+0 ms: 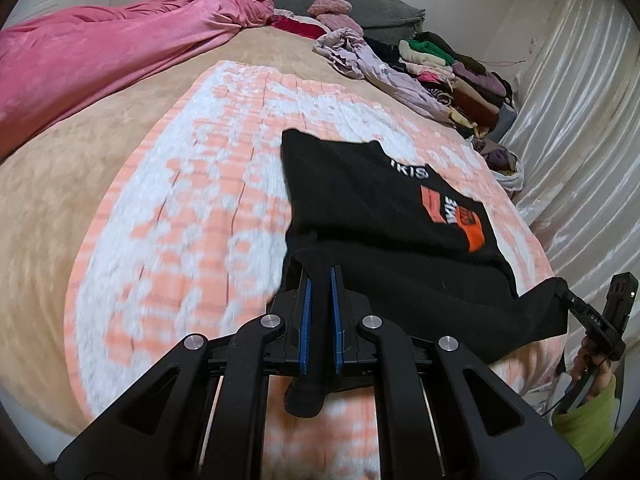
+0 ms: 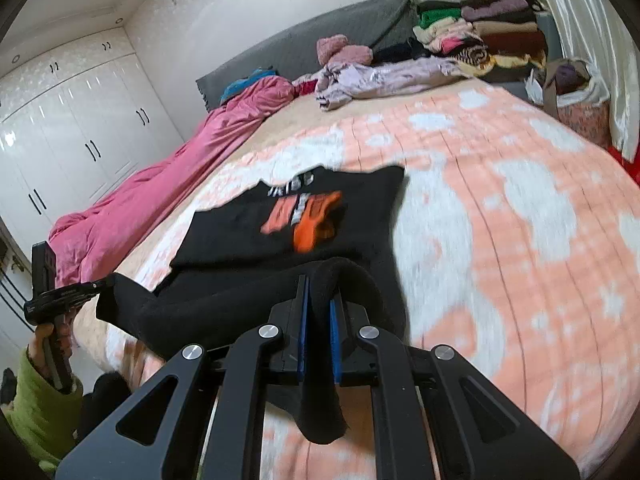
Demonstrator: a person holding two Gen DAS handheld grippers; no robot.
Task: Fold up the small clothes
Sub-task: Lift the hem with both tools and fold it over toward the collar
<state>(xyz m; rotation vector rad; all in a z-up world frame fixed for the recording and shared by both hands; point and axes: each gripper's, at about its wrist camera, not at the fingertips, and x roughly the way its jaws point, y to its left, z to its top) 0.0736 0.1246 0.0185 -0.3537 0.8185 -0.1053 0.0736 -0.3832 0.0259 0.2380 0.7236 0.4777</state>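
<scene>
A black T-shirt (image 1: 360, 200) with an orange and white print lies on the peach-and-white blanket (image 1: 180, 220), its near edge lifted off the bed. My left gripper (image 1: 319, 276) is shut on one near corner of that edge, with cloth bunched between the blue pads. My right gripper (image 2: 318, 292) is shut on the other near corner of the T-shirt (image 2: 240, 232), and a fold of fabric hangs down behind its fingers. Each view also shows the other gripper: the right gripper (image 1: 568, 298) at the right, the left gripper (image 2: 94, 286) at the left, held by a hand in a green sleeve (image 2: 36, 400).
A pink duvet (image 1: 100, 52) runs along the far side of the bed. A stack of folded clothes (image 2: 488, 36) and a crumpled lilac garment (image 2: 380, 78) sit by the grey headboard (image 2: 320, 40). A bag (image 2: 576, 96) and white curtain (image 1: 580, 100) flank the right side; white wardrobes (image 2: 72, 132) stand left.
</scene>
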